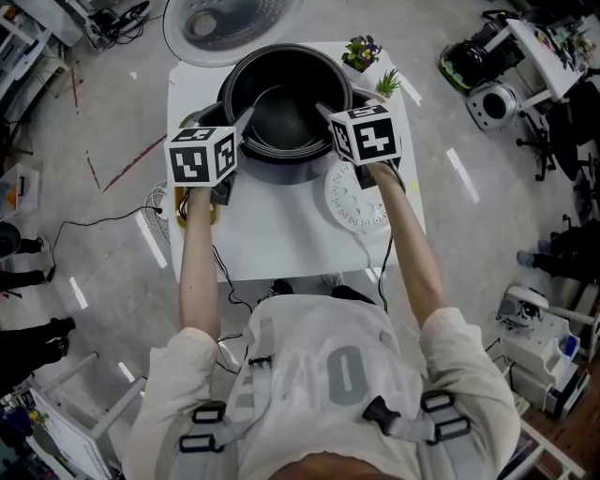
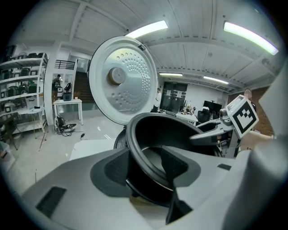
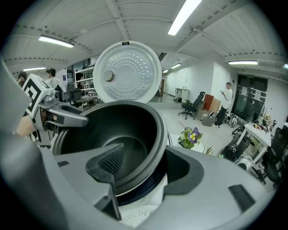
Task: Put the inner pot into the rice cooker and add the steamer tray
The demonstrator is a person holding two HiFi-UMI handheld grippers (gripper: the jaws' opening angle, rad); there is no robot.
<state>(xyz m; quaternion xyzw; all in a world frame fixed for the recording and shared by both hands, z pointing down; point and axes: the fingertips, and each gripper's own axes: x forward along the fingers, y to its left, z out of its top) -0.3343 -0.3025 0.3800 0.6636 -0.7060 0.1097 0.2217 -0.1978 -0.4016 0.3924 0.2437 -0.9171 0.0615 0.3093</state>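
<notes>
The inner pot (image 1: pixel 281 101) is sitting inside the rice cooker (image 1: pixel 279 161) at the far end of the white counter (image 1: pixel 281 234). Its dark rim is showing just above the cooker's ring, and I cannot tell whether it is fully seated. The cooker's round lid (image 1: pixel 220 23) is standing raised behind the pot.

The left tool (image 1: pixel 242 122) is reaching to the pot's left side and the right tool (image 1: pixel 328 112) to its right side — both are pointing downward at the rim.

In the left gripper view the jaws are standing wide apart with the pot's rim between them. One pad is outside the wall and the other inside, and a gap is showing beside each pad, so this tool is not pressing on the pot.

The right gripper view is showing the same. One pad is hanging inside the pot, away from the wall, and the other jaw is outside, next to the cooker's white body — nothing is being gripped.

The steamer tray (image 1: pixel 354 202), white, round and perforated, is lying flat on the counter just beside the cooker, under the right wrist. Two small potted plants (image 1: pixel 362 52) are standing at the counter's far right corner.
</notes>
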